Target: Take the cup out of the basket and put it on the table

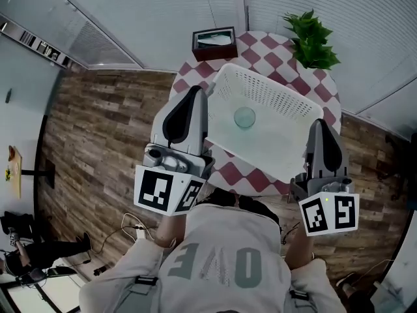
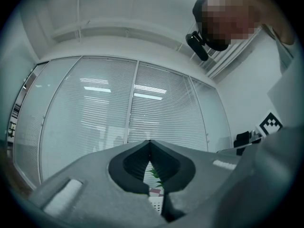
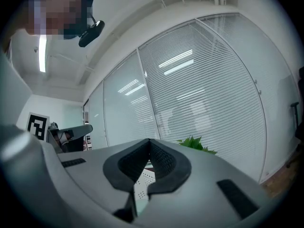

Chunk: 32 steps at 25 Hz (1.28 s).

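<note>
Wooden floor (image 1: 111, 129) fills the left side of the head view. Glass walls with white blinds (image 2: 95, 122) close the room along the top. A round desk (image 1: 260, 44) with a red and white checked cloth stands in the upper middle. A big white basket (image 1: 273, 93) with little holes in its walls covers most of the desk.

The left claw (image 1: 197, 90) is at the basket's left corner, in the middle of the frame. The right claw (image 1: 319, 124) is at the basket's right side, a bit lower. Both point up the frame, away from the person. In its own view the left claw (image 2: 150, 144) is clenched, with nothing in it. The right claw (image 3: 149, 141) is clenched too, and it is empty.

A green plant (image 1: 311, 41) stands on the desk's upper right edge. A dark box (image 1: 214, 42) sits on its upper left edge. Bare cloth shows between them, and there is a thin strip of it below the basket.

The little clear cup (image 1: 245, 117) sits on the basket's floor near the middle. It is between the two claws, and neither one touches it.
</note>
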Each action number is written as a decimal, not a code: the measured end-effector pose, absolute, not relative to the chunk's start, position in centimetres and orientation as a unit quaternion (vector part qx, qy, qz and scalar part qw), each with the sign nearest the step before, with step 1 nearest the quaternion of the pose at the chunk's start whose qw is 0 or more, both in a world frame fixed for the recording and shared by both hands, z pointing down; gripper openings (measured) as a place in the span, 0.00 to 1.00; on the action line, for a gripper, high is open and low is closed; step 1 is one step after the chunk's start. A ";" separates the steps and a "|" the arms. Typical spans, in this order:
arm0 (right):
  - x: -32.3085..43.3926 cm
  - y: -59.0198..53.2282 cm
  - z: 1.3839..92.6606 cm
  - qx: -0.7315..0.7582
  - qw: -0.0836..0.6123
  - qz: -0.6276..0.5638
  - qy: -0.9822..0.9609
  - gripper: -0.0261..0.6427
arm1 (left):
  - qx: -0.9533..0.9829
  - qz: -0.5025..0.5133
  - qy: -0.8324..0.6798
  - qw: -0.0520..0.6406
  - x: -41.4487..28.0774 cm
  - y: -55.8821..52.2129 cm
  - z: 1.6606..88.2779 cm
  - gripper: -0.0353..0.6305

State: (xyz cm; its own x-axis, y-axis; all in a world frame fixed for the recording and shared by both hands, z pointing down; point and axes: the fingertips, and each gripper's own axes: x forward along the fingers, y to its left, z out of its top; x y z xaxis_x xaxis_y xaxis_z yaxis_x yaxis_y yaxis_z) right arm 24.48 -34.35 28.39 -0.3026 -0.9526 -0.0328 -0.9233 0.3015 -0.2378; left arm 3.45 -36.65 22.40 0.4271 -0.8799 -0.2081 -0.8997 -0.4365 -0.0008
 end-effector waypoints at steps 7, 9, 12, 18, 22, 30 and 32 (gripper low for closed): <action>22.5 -37.9 28.1 -0.574 0.058 -0.085 0.813 0.06 | -0.847 0.096 0.519 0.062 2.2 -40.0 22.6 0.06; 21.2 -39.4 28.0 -0.554 0.045 -0.091 0.826 0.06 | -0.849 0.100 0.515 0.069 1.8 -40.9 22.4 0.06; 18.1 -41.7 29.4 -0.499 0.020 -0.132 0.856 0.28 | -0.851 0.108 0.510 0.069 0.9 -42.1 22.9 0.06; 13.3 -45.4 38.6 -0.411 -0.122 -0.258 0.866 0.44 | -0.856 0.110 0.502 0.064 -0.9 -43.7 24.9 0.06; 11.5 -47.0 46.2 -0.368 -0.240 -0.312 0.842 0.44 | -0.857 0.111 0.502 0.047 -2.3 -45.1 26.5 0.06; 10.2 -47.5 59.4 -0.302 -0.442 -0.344 0.771 0.40 | -0.860 0.093 0.501 0.012 -4.4 -47.0 30.0 0.06; 10.3 -47.1 61.7 -0.291 -0.471 -0.358 0.752 0.39 | -0.860 0.091 0.502 0.003 -4.8 -47.3 30.9 0.06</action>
